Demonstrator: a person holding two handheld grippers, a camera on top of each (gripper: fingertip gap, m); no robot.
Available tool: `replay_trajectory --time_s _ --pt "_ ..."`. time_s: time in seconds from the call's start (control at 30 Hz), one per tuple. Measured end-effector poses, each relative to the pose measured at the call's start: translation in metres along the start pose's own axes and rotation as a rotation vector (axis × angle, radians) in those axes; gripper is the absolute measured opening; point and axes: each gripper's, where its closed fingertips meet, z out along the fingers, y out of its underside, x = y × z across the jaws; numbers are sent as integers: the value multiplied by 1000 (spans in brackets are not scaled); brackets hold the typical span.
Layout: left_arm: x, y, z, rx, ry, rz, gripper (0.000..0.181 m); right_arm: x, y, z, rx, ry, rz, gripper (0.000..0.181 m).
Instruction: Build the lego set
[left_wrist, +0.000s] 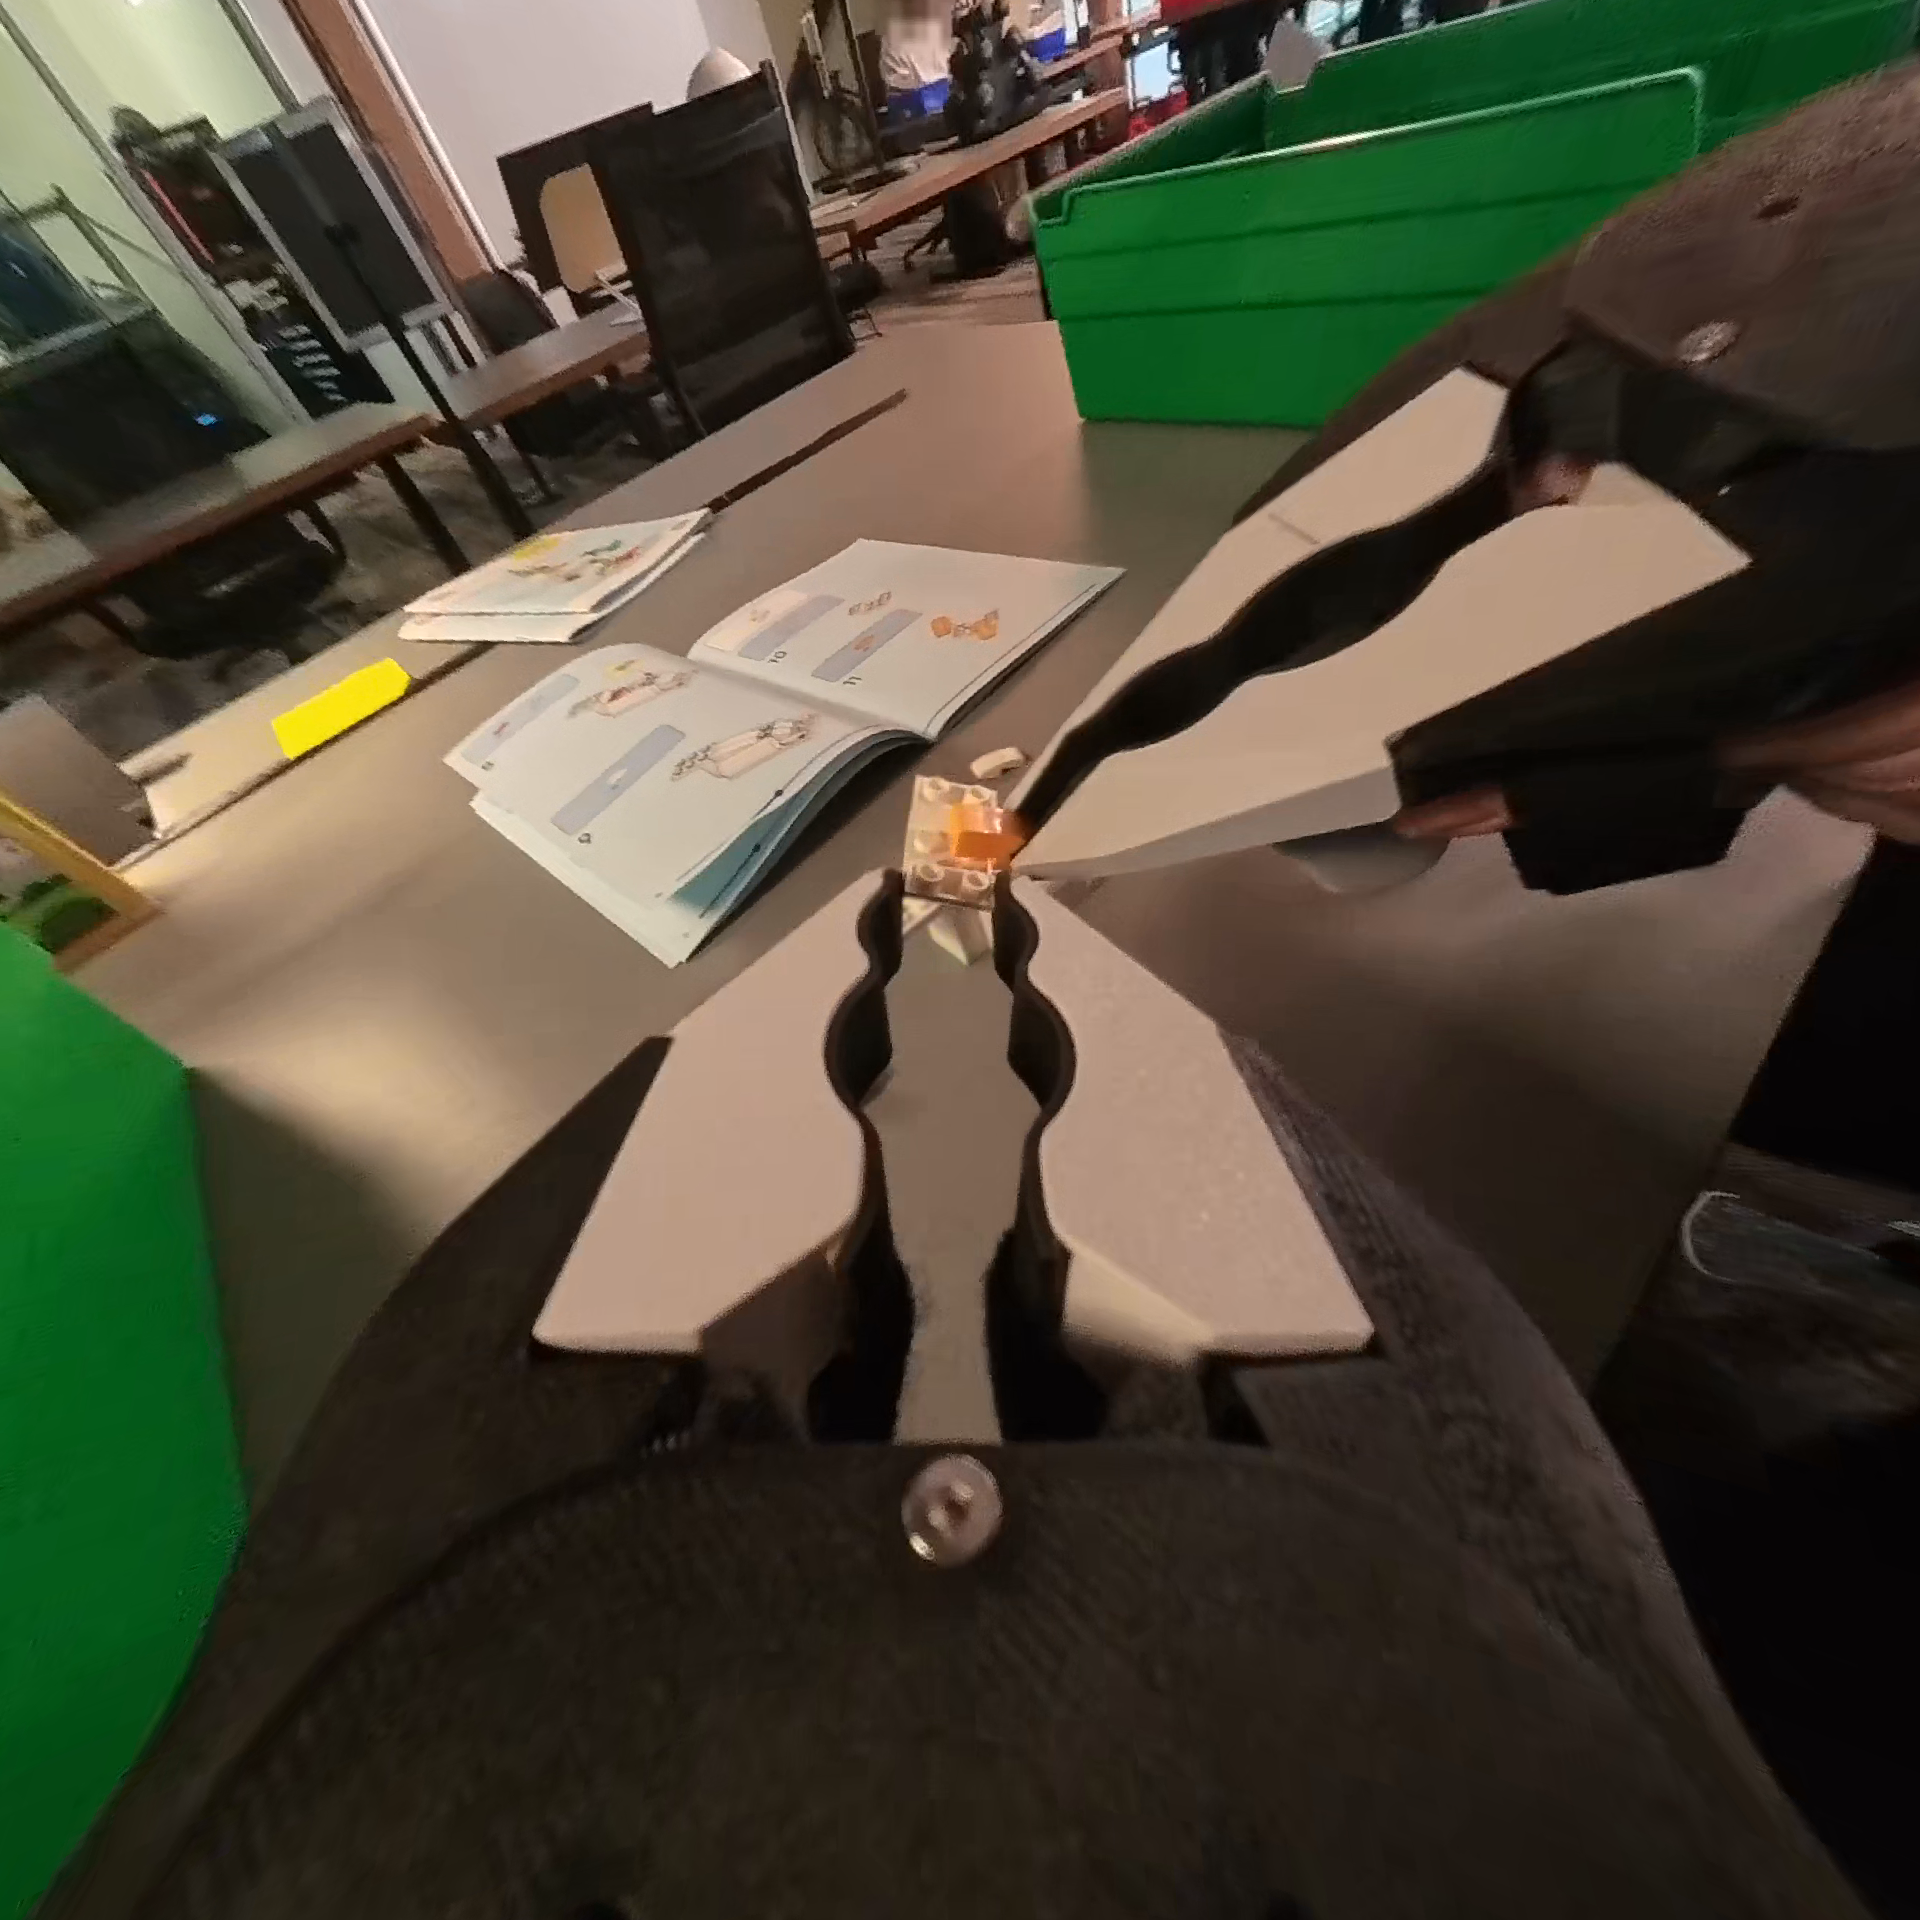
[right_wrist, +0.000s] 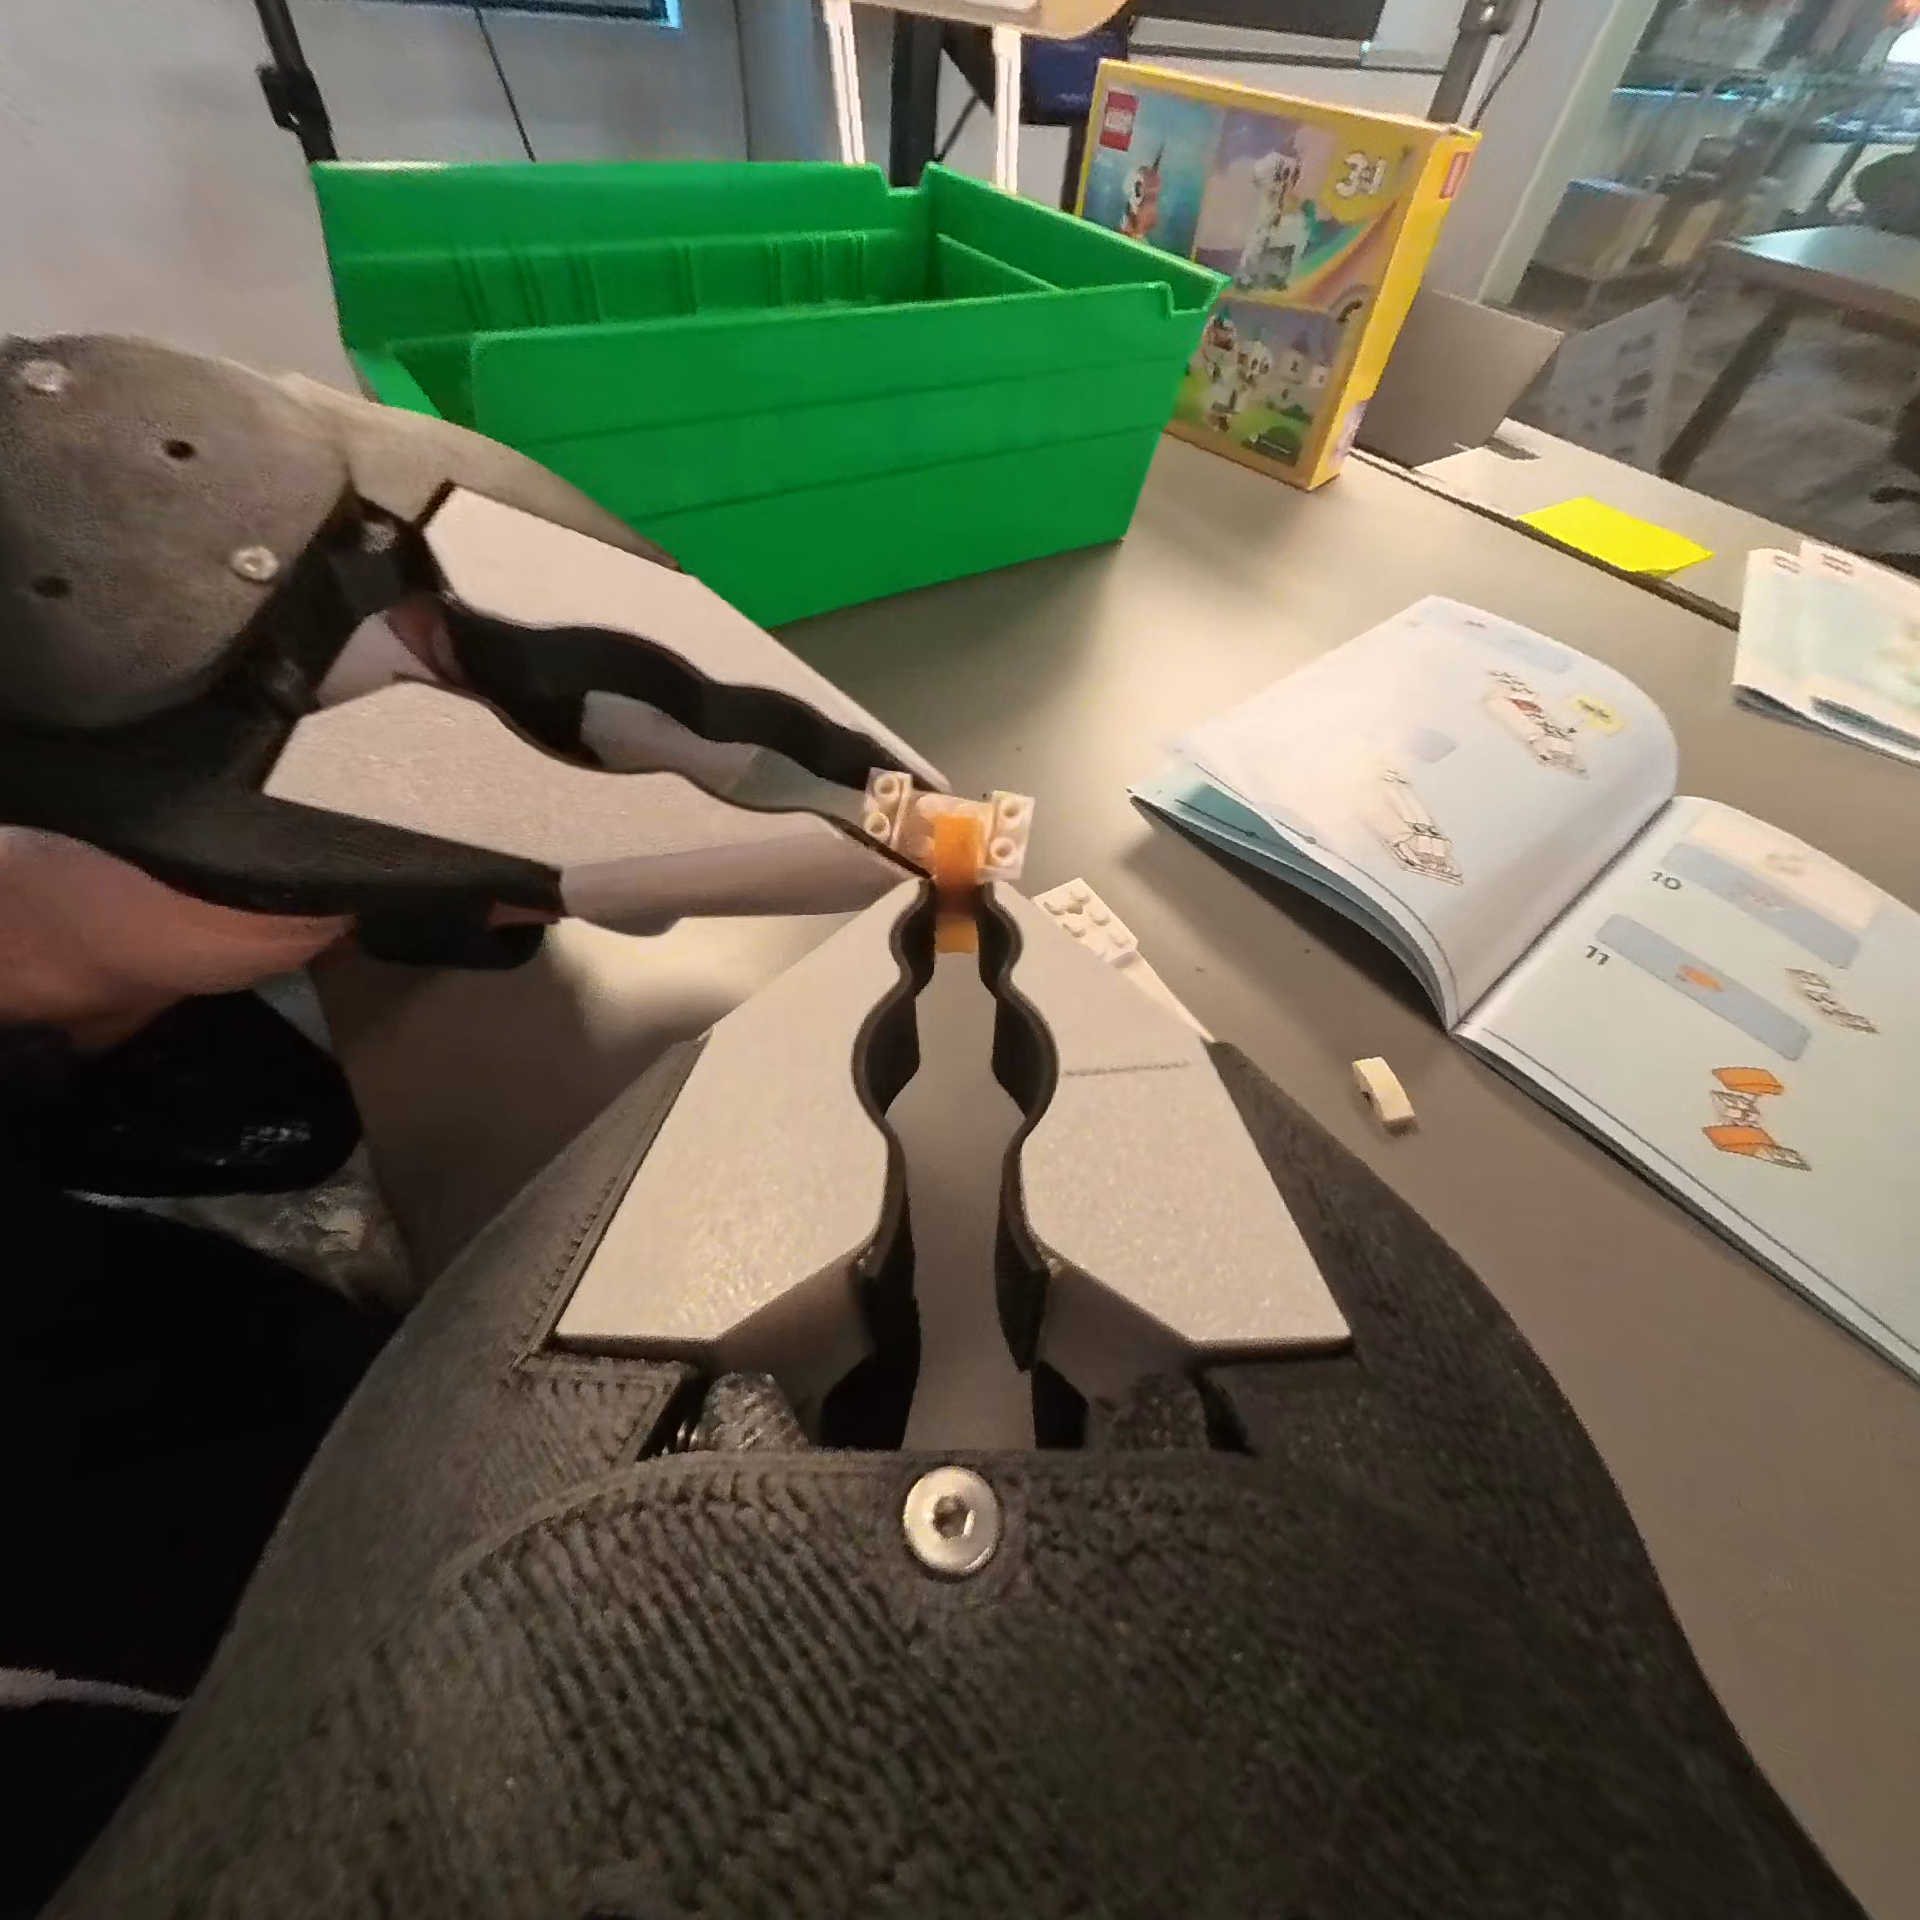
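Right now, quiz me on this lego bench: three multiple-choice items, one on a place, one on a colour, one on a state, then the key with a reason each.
1. Where does the small loose cream piece lie?
A. in the green bin
B. on the table beside the open booklet
C. on the yellow box

2. What colour is the piece pinched by the right tongs?
A. orange
B. blue
C. black

3. How is the instruction booklet?
A. closed
B. rolled up
C. lying open

Key: B, it sits on bare table near the booklet's edge; A, an orange piece shows between the right fingertips, against the white studded plate held by the left tongs; C, two pages face up.
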Motion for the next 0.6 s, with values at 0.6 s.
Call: replay_trajectory --time_s 0.6 --pt "6 -2 -3 42 9 229 15 -6 10 2 -96 -74 92 6"
